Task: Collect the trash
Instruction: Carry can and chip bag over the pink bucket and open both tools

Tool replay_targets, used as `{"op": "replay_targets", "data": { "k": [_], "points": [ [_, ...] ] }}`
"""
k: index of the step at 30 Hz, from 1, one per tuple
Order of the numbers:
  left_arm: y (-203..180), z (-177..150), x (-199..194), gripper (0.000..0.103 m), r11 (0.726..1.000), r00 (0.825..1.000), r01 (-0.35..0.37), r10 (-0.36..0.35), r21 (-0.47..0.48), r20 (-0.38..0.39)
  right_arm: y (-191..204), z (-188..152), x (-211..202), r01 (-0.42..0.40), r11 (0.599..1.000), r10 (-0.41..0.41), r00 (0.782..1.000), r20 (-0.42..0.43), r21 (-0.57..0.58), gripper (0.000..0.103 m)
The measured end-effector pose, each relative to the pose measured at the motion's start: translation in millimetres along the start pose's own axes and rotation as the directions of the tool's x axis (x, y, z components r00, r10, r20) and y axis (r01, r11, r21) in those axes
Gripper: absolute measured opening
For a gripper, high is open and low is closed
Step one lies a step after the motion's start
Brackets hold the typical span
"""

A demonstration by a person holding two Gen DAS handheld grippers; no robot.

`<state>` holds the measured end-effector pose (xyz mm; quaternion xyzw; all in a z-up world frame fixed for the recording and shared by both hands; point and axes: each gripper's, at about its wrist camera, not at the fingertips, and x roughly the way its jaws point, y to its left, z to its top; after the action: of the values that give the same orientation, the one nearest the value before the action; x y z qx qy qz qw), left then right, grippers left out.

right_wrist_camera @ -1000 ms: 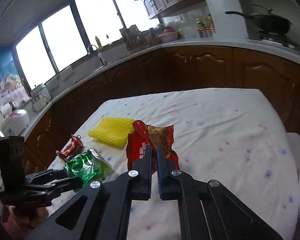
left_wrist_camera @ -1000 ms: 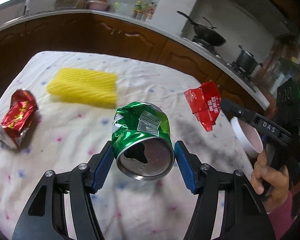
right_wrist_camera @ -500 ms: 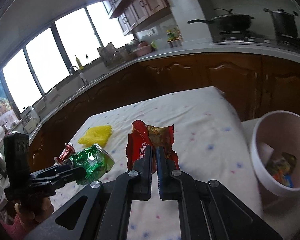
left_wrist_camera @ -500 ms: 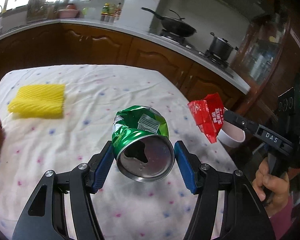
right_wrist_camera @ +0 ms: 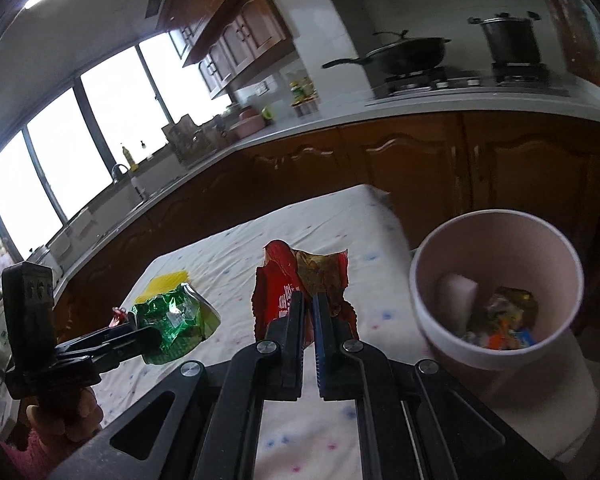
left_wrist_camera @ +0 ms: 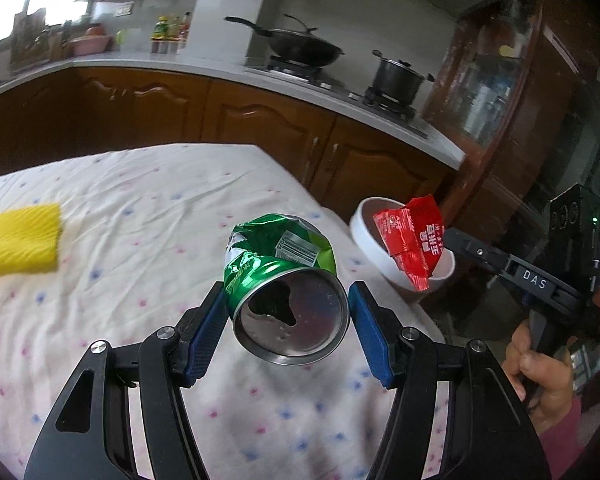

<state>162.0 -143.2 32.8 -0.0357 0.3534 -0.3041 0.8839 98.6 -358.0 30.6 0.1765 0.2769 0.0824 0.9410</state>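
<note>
Wrapper (left_wrist_camera: pixel 414 242) now over bin (right_wrist_camera: pixel 496 354); can (left_wrist_camera: pixel 280 264) trailing.

Kitchen, daylit; large multi-pane window (right_wrist_camera: pixel 80 140) at left, overexposed; dark wood base cabinets (right_wrist_camera: pixel 420 168) w/ arched door panels run under a pale grey countertop (right_wrist_camera: pixel 340 120); wood wall cabinets (right_wrist_camera: pixel 236 44) above; white wall behind hob; gas hob (left_wrist_camera: pixel 340 88) carries a black wok (left_wrist_camera: pixel 300 46) and a lidded pot (left_wrist_camera: pixel 396 76); condiment bottles (left_wrist_camera: pixel 170 30) on counter; glass-front wood cabinet (left_wrist_camera: pixel 496 80) at right; table w/ white dotted cloth (left_wrist_camera: pixel 140 200) in foreground.
</note>
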Motion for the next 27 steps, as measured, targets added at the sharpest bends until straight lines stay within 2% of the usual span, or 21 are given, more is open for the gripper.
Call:
{"op": "replay_targets", "data": {
  "k": [15,27],
  "points": [
    [-61,25,26,0.061,0.993,0.997,0.075,-0.075,0.087,-0.001,-52,12,-43,0.069,0.995,-0.074,0.994,0.075,0.069,0.004],
    [-102,47,59,0.061,0.983,0.992,0.124,-0.123,0.134,-0.016,-92,18,-59,0.118,0.985,-0.131,0.986,0.103,0.124,0.004]
  ]
}}
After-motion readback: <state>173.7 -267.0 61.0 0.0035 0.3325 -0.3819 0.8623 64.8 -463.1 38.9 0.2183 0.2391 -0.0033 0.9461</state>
